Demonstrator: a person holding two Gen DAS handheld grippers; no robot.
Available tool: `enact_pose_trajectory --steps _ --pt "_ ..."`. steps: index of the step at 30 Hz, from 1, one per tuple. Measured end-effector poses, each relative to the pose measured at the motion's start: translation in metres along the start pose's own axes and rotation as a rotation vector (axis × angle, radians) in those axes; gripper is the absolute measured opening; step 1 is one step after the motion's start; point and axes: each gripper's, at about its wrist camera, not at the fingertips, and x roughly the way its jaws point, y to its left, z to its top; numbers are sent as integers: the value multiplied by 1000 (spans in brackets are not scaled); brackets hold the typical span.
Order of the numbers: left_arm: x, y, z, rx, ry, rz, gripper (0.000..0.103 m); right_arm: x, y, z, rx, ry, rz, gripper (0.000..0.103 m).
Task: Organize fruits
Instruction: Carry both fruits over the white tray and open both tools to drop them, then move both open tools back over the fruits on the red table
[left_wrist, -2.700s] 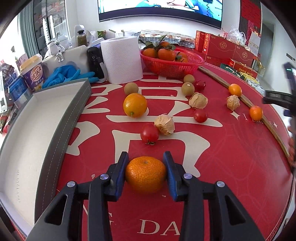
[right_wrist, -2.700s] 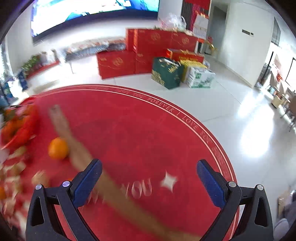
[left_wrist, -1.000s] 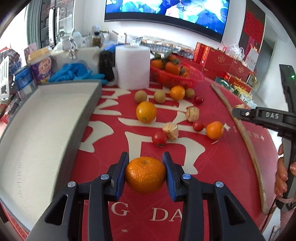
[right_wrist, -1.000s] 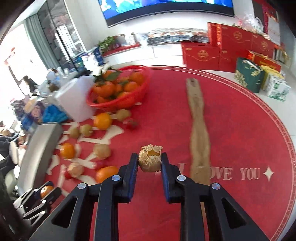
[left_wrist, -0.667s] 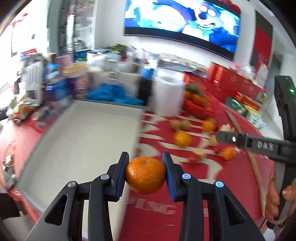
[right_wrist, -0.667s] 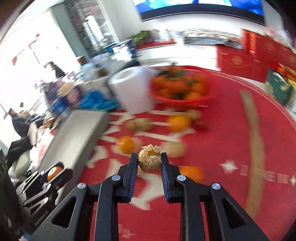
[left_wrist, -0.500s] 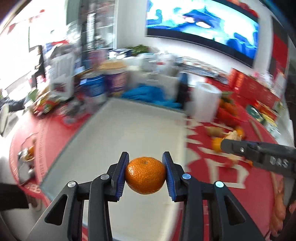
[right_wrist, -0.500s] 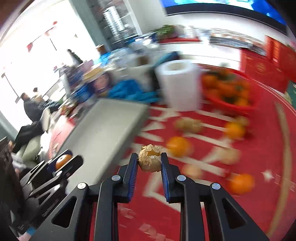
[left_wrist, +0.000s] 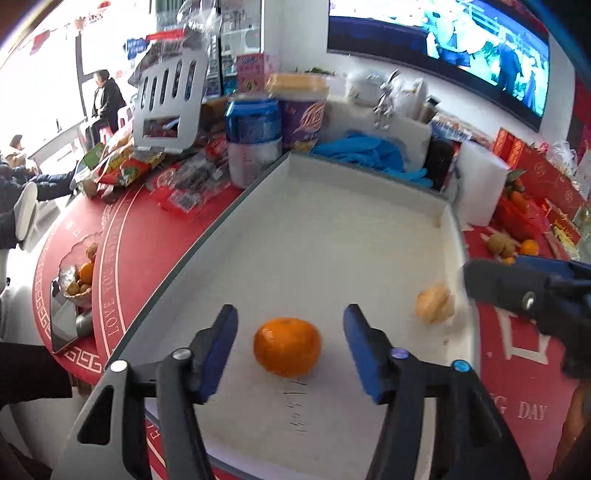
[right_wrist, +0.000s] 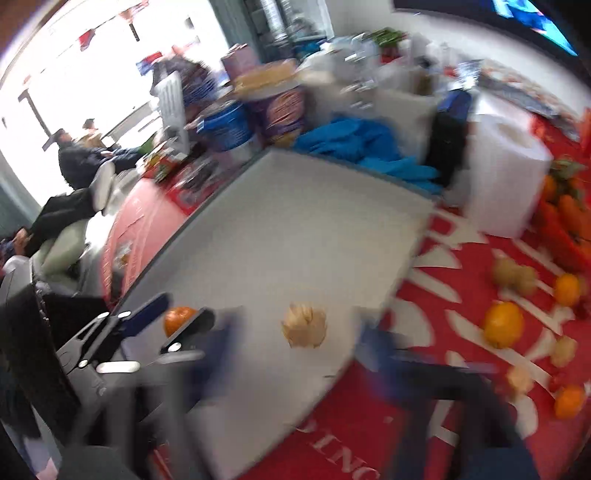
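Both fruits have swung over into the white tray, where the left gripper is opening off the mandarin lying between its jaws and the right gripper is springing wide off the husked fruit straight ahead.

Tray: matt white inside, smooth. Mandarin: glossy, dimpled peel. Husked fruit: dry, papery. Gloves: blue rubbery.
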Motion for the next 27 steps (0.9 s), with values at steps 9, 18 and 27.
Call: enact_pose_trajectory --steps 9,18,27 --pt "-47 -88 -9 199 -64 -232 79 -64 -106 -92 251 -37 -379 103" --pt "-20 -164 -40 272 38 -231 80 -64 -173 -132 369 -4 -492 103" --pt "10 -176 -42 249 109 -148 83 -44 -187 -108 330 -62 -492 103"
